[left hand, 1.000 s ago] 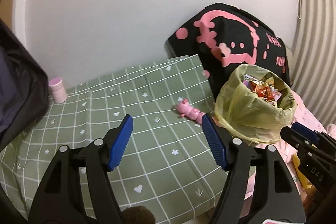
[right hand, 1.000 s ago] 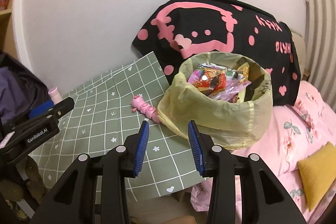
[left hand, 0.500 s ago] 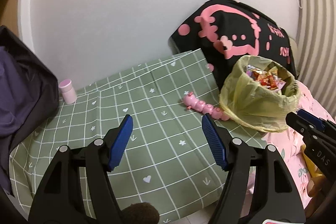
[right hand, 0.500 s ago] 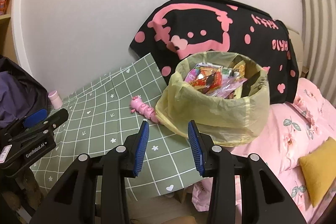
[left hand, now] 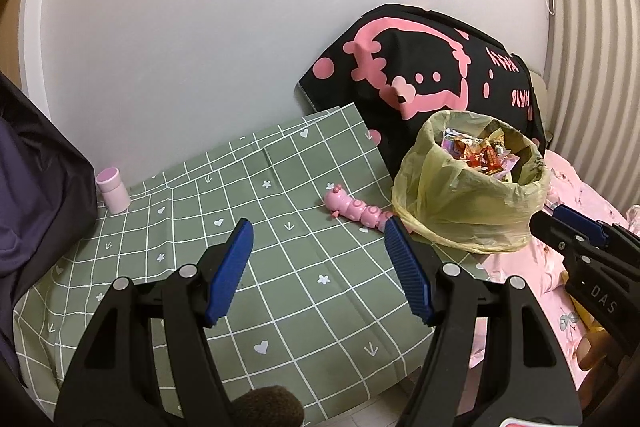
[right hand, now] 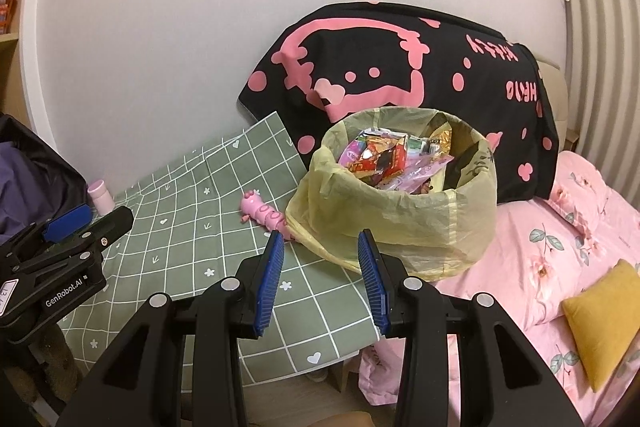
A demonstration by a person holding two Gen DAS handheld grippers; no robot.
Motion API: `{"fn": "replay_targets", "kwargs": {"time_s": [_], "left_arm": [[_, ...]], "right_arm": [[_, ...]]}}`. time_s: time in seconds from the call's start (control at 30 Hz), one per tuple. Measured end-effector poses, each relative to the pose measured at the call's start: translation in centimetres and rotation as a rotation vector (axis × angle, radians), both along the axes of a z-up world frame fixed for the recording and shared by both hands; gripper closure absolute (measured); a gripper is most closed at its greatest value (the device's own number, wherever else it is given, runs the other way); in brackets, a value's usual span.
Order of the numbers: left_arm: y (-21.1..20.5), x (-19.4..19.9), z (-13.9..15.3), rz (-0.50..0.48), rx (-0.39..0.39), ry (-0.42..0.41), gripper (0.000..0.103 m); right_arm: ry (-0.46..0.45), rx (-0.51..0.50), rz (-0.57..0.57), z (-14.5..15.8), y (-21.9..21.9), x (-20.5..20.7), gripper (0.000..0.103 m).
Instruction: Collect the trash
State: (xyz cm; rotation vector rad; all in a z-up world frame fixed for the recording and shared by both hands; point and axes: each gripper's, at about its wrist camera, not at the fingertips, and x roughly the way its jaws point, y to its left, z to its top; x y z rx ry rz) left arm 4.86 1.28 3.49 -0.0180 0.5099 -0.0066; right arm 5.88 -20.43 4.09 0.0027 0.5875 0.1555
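Looks close to done: green-and-white checked cloth nearly bare of litter, with only a pink segmented caterpillar toy and a small pink cylindrical bottle on it, neither plainly trash.

Left gripper held above the cloth, blue pads spread wide, nothing between them. Right gripper likewise released and empty, jaws narrower, pointed at the near wall of the round bin lined with a translucent yellow plastic bag. Colourful snack wrappers heaped inside, up near the rim.

Bin just ahead of the right gripper's tips and ahead-right of the left one; toy just beyond the left gripper's right pad, its tail touching the bag's loose skirt.

Probable step in hand: gathering the bag's rim to close it. Best done by reaching up and over to the folded-over rim, pinching the thin film only, not the bin wall. Better to take opposite sides with both grippers, then draw inward slowly. Slack, slippery film, so a firm, deep bite needed. Worth watching the top wrappers, liable to spill if the bin tips toward the pink floral bedding.
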Motion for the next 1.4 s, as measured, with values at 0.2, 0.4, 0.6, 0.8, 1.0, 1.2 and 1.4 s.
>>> {"fn": "replay_targets", "kwargs": {"time_s": [0.2,0.4,0.6,0.8,1.0,1.2,1.4], "left_arm": [[-0.16,-0.12,0.09,-0.005,-0.002,-0.004,0.038],[-0.27,-0.08,0.09,-0.016,-0.001,-0.003,0.038],[-0.18,0.01,0.08,-0.022,-0.005,0.001,0.038],[-0.43,-0.05,0.06,-0.027,-0.006,0.002,0.038],[-0.66,-0.17,0.06,-0.037,-0.006,0.002,0.038],[-0.7,-0.13,-0.02,-0.04,-0.007,0.004,0.038],[-0.71,-0.17,-0.03,-0.042,-0.006,0.004,0.038]], "right_arm": [[-0.001,0.001,0.0,0.0,-0.1,-0.02,0.066],[-0.002,0.004,-0.003,0.09,-0.19,-0.09,0.066],[-0.002,0.005,-0.004,0.1,-0.21,-0.07,0.066],[-0.001,0.007,-0.006,0.17,-0.31,-0.08,0.066],[-0.002,0.006,-0.007,0.18,-0.36,-0.11,0.066],[0.001,0.007,-0.012,0.24,-0.42,-0.1,0.066],[0.002,0.011,-0.011,0.23,-0.51,-0.09,0.066]]}}
